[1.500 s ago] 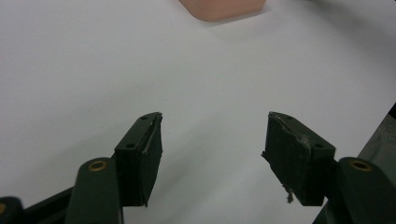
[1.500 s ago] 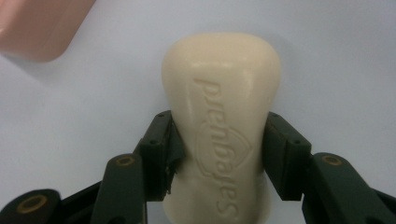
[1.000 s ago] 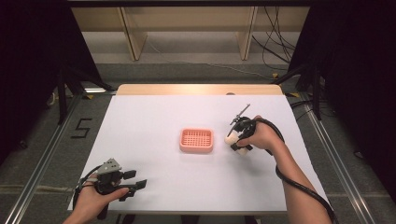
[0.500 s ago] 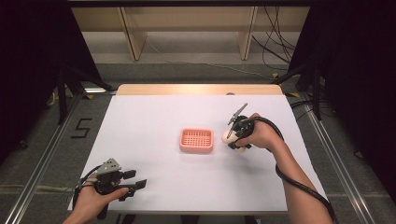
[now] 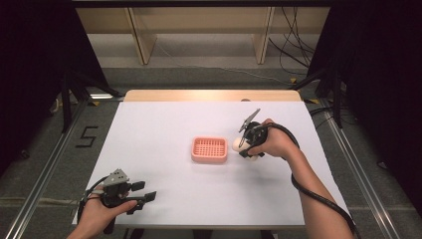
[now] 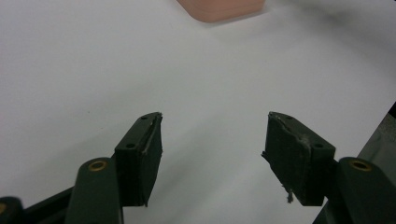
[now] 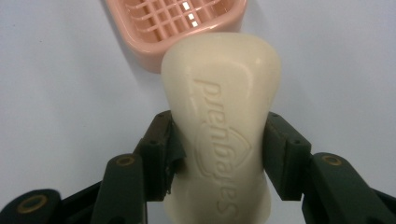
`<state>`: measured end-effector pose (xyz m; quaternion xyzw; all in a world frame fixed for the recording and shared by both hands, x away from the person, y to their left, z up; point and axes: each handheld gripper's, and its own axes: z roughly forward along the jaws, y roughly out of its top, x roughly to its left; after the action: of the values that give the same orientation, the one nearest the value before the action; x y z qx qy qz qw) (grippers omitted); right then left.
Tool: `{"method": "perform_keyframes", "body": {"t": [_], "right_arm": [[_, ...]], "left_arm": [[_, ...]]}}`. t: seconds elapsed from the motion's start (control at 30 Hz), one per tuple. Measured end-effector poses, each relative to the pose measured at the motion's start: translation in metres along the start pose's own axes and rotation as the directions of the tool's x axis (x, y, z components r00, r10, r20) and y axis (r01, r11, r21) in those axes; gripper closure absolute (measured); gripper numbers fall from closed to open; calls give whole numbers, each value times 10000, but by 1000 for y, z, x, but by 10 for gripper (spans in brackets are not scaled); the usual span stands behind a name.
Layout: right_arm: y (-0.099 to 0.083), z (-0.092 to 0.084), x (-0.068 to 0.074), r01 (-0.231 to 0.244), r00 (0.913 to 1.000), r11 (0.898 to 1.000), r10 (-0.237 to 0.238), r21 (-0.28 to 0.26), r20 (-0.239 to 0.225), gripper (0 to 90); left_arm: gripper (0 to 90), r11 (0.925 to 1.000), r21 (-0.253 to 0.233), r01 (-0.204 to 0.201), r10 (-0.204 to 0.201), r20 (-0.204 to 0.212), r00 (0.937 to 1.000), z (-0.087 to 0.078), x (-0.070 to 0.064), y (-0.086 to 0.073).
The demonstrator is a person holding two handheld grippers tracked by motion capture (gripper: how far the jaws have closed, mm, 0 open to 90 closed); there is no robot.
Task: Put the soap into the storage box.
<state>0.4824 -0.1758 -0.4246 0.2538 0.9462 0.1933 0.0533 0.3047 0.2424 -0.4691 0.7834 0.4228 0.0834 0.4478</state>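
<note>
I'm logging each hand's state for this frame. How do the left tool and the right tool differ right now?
The left tool has its jaws spread wide with nothing between them; the right tool is clamped on a cream soap bar. The left tool sits at the table's near left corner, far from the pink soap dish; the right tool is just beside the dish. Both are hand-held, with black jaws.

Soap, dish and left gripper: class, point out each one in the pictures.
Soap [image 7: 219,121]: right gripper view, its embossed face.
Dish [image 5: 209,150]: high view, its grid floor.
Left gripper [image 6: 212,156]: left gripper view, midway between its open jaws.
</note>
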Motion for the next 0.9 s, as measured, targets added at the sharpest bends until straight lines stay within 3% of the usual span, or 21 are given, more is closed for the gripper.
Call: {"method": "perform_keyframes", "body": {"t": [0.07,0.1,0.63,0.67,0.8,0.87,0.9], "right_arm": [[1,0,1,0,10000,10000,0,-4,2,505],[2,0,0,272,9996,9996,-272,-55,-8,505],[11,-3,5,399,9992,9992,-398,-79,78,505],[12,-3,4,647,9979,9979,-646,-101,64,505],[16,-3,6,662,9978,9977,-660,-120,104,505],[17,-4,7,564,9984,9984,-563,-102,80,505],[19,-3,7,770,9970,9969,-769,-155,73,505]], "left_arm": [[362,10000,-26,-9,9,-4,10000,0,0,0],[362,10000,-20,-1,1,-7,10000,0,0,0],[362,10000,-55,-11,11,15,10000,1,0,0],[362,10000,-30,-19,19,17,10000,1,0,0],[362,9998,67,-163,163,-48,9999,1,1,0],[362,10000,-53,-14,14,20,10000,1,-1,0],[362,10000,-45,-12,12,26,10000,1,-1,0]]}}
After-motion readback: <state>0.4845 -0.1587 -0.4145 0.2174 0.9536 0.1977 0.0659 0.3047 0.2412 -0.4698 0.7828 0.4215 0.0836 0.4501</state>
